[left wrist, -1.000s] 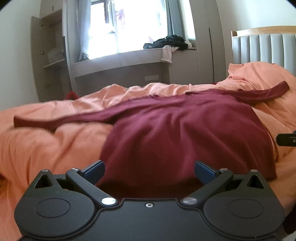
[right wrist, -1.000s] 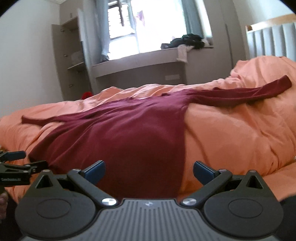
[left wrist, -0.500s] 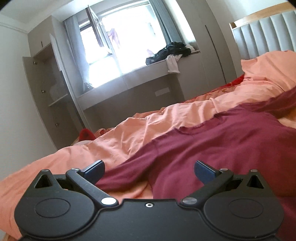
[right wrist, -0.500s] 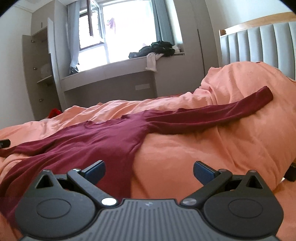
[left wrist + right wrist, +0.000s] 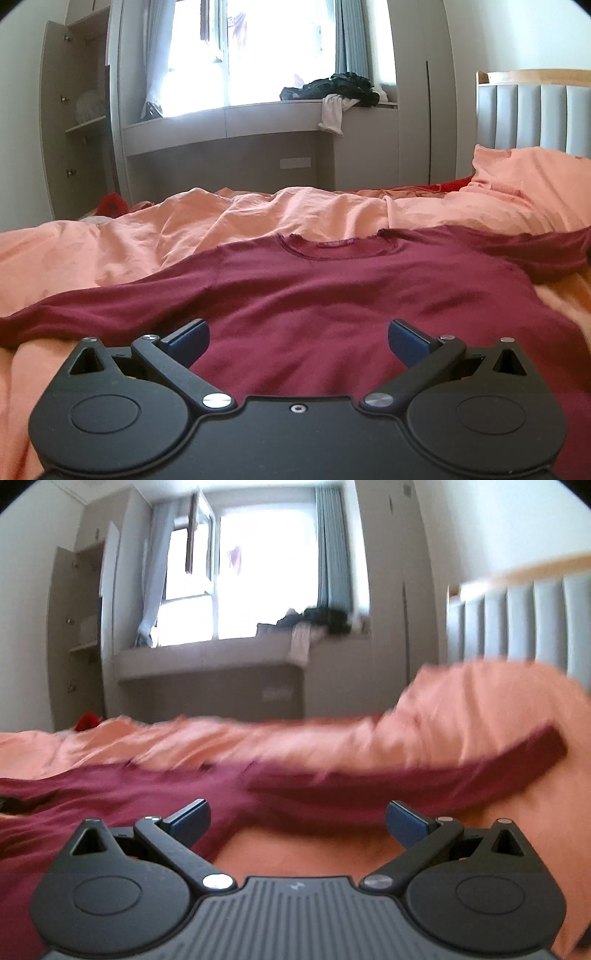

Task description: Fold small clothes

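Bedroom, orange bed (image 5: 258, 218). My left gripper (image 5: 297, 341) gapes empty over the maroon shirt (image 5: 332, 295), which lies flat, unfolded; right gripper (image 5: 297, 821) also wide, empty, near the right sleeve (image 5: 424, 775). Next: pinch sleeve, fold inward.

Maroon long-sleeved shirt (image 5: 332, 295) spread flat on orange duvet (image 5: 184, 236), wide-apart fingers (image 5: 188, 339) of left gripper (image 5: 297, 341) above its body.

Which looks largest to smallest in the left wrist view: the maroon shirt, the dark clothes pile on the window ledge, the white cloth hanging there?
1. maroon shirt, though it is nearest the camera
2. dark clothes pile
3. white cloth
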Demonstrator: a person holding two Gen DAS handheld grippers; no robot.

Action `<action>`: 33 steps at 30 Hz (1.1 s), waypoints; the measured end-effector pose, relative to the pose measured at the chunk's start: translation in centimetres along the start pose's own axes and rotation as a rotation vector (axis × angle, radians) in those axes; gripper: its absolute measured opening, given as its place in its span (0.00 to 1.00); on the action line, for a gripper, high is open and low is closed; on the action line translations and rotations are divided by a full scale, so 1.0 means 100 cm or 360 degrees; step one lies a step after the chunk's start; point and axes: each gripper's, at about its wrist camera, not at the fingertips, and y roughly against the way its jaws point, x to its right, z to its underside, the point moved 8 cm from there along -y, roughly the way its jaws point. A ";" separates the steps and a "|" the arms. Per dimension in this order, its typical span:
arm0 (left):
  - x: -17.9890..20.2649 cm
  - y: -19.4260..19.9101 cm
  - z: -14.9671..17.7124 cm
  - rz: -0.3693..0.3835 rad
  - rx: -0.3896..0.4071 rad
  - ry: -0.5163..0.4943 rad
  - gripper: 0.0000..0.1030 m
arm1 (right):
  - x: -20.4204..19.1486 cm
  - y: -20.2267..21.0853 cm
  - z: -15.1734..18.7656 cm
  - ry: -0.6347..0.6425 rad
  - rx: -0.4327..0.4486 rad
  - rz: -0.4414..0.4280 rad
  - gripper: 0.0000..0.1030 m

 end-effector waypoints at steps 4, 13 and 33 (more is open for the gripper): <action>0.000 -0.003 0.013 -0.0042 0.0001 -0.0058 1.00 | 0.036 -0.020 -0.005 0.0065 0.0103 0.0182 1.00; -0.004 -0.020 0.032 0.0001 -0.0116 -0.0014 1.00 | 0.153 -0.065 0.000 -0.0216 0.0075 0.0504 1.00; 0.001 -0.023 0.038 -0.0017 -0.0113 -0.0049 1.00 | 0.282 -0.087 0.009 -0.0954 0.0302 0.0563 0.88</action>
